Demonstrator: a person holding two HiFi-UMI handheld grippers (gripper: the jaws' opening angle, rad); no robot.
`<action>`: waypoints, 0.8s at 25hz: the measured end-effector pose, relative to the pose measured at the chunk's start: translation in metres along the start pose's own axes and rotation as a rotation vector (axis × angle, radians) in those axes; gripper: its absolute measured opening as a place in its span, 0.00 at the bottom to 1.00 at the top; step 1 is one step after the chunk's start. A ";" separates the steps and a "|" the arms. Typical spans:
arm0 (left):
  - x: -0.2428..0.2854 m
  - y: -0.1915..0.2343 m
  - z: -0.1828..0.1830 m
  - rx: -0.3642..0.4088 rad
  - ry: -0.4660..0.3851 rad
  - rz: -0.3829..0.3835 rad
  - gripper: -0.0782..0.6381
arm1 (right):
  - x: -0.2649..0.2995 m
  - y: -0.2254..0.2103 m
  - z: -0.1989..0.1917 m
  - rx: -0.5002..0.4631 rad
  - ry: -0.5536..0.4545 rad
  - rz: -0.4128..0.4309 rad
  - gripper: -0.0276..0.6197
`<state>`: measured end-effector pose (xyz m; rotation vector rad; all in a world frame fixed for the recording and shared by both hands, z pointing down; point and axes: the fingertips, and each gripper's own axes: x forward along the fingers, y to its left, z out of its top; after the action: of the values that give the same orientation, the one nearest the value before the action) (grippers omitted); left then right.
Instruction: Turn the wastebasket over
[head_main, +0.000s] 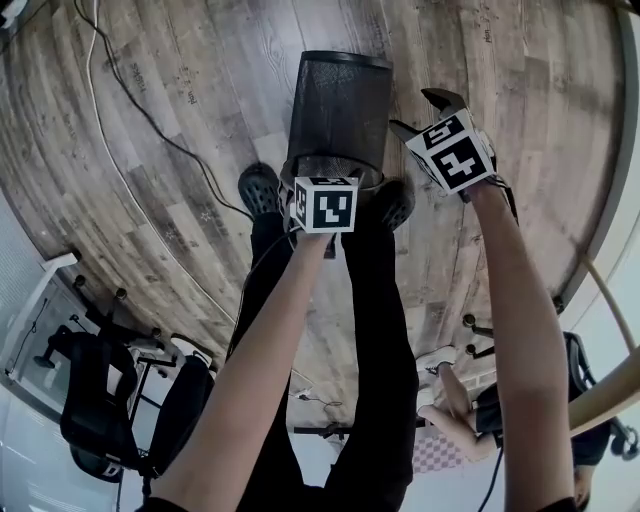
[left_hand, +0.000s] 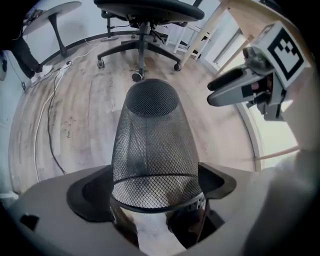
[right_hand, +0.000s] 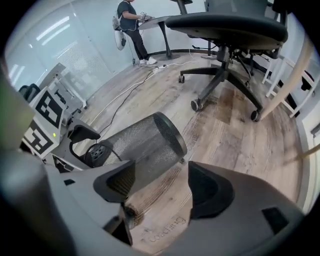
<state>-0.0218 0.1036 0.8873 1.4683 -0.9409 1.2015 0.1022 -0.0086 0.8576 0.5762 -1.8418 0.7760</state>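
Observation:
The black mesh wastebasket (head_main: 340, 105) lies tipped over on the wood floor, stretching away from the person's shoes. In the left gripper view its near ring (left_hand: 155, 200) sits between the spread jaws of my left gripper (left_hand: 155, 187), and the pads do not press on it. Its far round end (left_hand: 150, 100) points away. In the head view my left gripper (head_main: 322, 190) hangs over the near end, its jaws hidden under its marker cube. My right gripper (head_main: 420, 113) is open just right of the basket, holding nothing. In the right gripper view the basket (right_hand: 145, 142) lies beyond the left jaw of my right gripper (right_hand: 162, 182).
An office chair (right_hand: 225, 25) on castors stands just beyond the basket. A cable (head_main: 130, 100) runs over the floor to the left. The person's shoes (head_main: 260, 188) are at the basket's near end. Another chair (head_main: 100, 400) is behind on the left. A person (right_hand: 131, 17) stands at a far desk.

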 end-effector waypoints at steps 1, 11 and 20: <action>0.004 0.001 -0.001 0.005 0.007 -0.002 0.82 | 0.003 0.001 0.005 -0.015 0.004 0.004 0.54; 0.024 -0.003 0.000 0.014 0.029 -0.099 0.92 | 0.033 0.000 0.037 -0.224 0.076 0.038 0.61; 0.026 -0.017 0.004 0.018 -0.079 -0.042 0.93 | 0.057 0.001 0.059 -0.407 0.114 0.092 0.63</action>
<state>0.0005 0.1042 0.9089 1.5519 -0.9497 1.1312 0.0437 -0.0530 0.8940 0.1836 -1.8604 0.4613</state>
